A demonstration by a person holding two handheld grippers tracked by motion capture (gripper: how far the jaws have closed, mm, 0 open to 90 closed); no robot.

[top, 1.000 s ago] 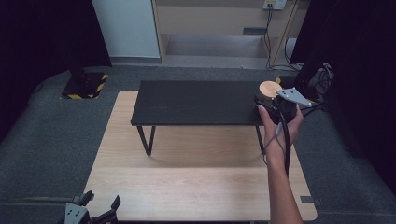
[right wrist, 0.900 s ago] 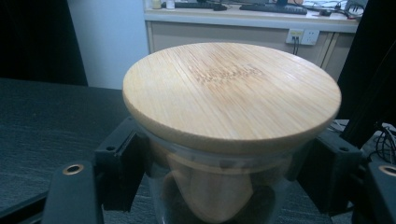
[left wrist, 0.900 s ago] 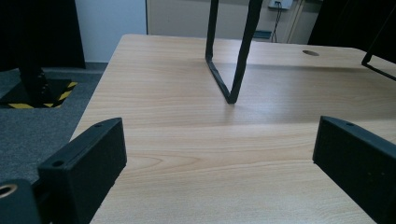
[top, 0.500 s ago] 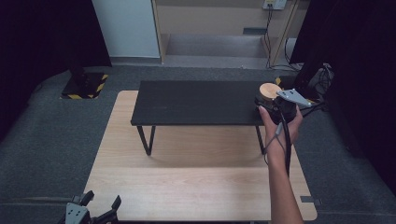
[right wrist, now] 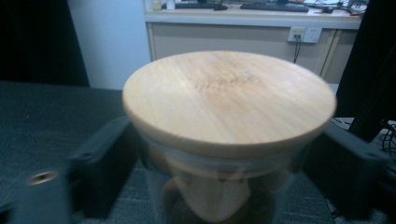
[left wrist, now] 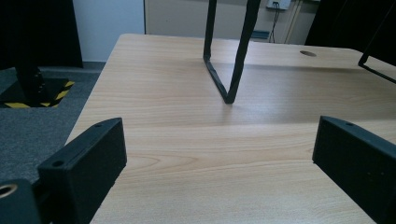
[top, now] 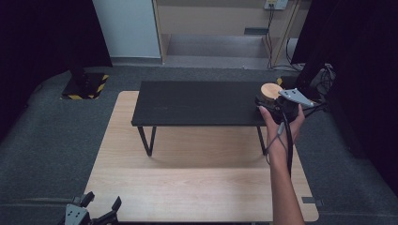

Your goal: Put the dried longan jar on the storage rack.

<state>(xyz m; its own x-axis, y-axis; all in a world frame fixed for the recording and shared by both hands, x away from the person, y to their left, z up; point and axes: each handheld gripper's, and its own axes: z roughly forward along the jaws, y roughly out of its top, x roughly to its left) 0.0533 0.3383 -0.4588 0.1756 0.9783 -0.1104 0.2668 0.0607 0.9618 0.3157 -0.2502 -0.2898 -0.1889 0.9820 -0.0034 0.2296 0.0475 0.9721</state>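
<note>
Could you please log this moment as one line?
right tool: jaws around lidded jar on black bench | left tool: open, idle

A light wooden bench [top: 187,183] stands on grey carpet floor [top: 47,140]. On the bench sits a low black shelf [top: 197,101] on thin black metal legs [left wrist: 229,70], set toward the far edge. A glass jar with a round bamboo lid [top: 271,90] is at the shelf's right end. The bench top has a small round hole [left wrist: 307,53].

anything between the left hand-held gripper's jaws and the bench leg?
Nothing. In the left gripper view, bare wooden tabletop runs from the open left hand-held gripper to the black bench leg.
</note>
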